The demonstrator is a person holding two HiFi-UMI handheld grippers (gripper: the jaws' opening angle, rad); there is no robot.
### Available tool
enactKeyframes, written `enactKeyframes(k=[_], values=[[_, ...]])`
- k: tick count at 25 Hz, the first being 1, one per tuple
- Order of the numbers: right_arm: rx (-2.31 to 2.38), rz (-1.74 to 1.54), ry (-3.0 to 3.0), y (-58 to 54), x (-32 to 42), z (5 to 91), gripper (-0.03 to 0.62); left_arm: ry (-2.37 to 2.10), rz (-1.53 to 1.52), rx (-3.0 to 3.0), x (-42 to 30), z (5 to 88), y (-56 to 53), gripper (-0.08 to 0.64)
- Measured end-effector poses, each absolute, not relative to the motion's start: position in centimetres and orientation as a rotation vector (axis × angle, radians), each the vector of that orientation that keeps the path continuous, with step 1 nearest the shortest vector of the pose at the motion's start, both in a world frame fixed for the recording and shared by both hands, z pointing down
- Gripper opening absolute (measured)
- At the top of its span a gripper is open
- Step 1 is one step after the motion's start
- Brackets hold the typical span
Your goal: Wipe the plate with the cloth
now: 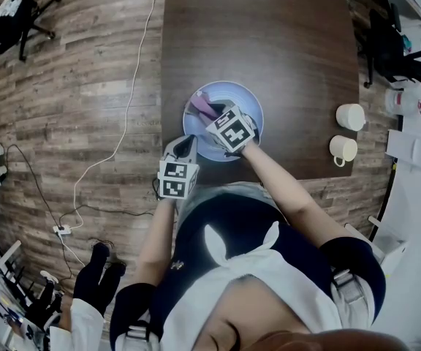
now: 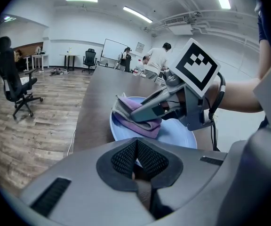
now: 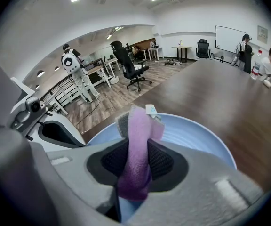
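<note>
A light blue plate (image 1: 247,108) sits on the dark wooden table (image 1: 269,35) close to its near edge. On the plate's left half lies a folded purple and grey cloth (image 1: 200,106). My right gripper (image 1: 210,112) reaches over the plate from the right and is shut on this cloth (image 3: 138,126), which sticks up between its pads (image 3: 163,160). The left gripper view shows the same cloth (image 2: 142,126) pressed to the plate (image 2: 178,133) under the right gripper's fingers (image 2: 147,109). My left gripper (image 1: 189,144) is at the plate's near left rim, its pads (image 2: 123,158) closed on the rim.
Two white cups (image 1: 350,116) (image 1: 343,149) stand at the table's right edge. A white cable (image 1: 126,115) runs across the wooden floor on the left. An office chair (image 2: 13,81) stands on the floor to the left. People (image 2: 158,60) stand at the table's far end.
</note>
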State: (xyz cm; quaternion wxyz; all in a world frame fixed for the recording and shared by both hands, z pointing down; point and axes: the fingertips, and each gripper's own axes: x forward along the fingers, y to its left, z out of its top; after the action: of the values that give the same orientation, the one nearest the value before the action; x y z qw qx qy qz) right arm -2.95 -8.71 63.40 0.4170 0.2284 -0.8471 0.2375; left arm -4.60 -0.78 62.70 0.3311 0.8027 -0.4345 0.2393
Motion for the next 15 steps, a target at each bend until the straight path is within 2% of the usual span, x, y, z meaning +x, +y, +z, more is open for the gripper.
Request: enactKeyframes(k=[15], values=[[0.682, 0.582, -2.103, -10.9, -0.6, 63.9, 0.108, -1.13, 0.63, 2.104, -4.7, 62.8, -0.6, 0.004]])
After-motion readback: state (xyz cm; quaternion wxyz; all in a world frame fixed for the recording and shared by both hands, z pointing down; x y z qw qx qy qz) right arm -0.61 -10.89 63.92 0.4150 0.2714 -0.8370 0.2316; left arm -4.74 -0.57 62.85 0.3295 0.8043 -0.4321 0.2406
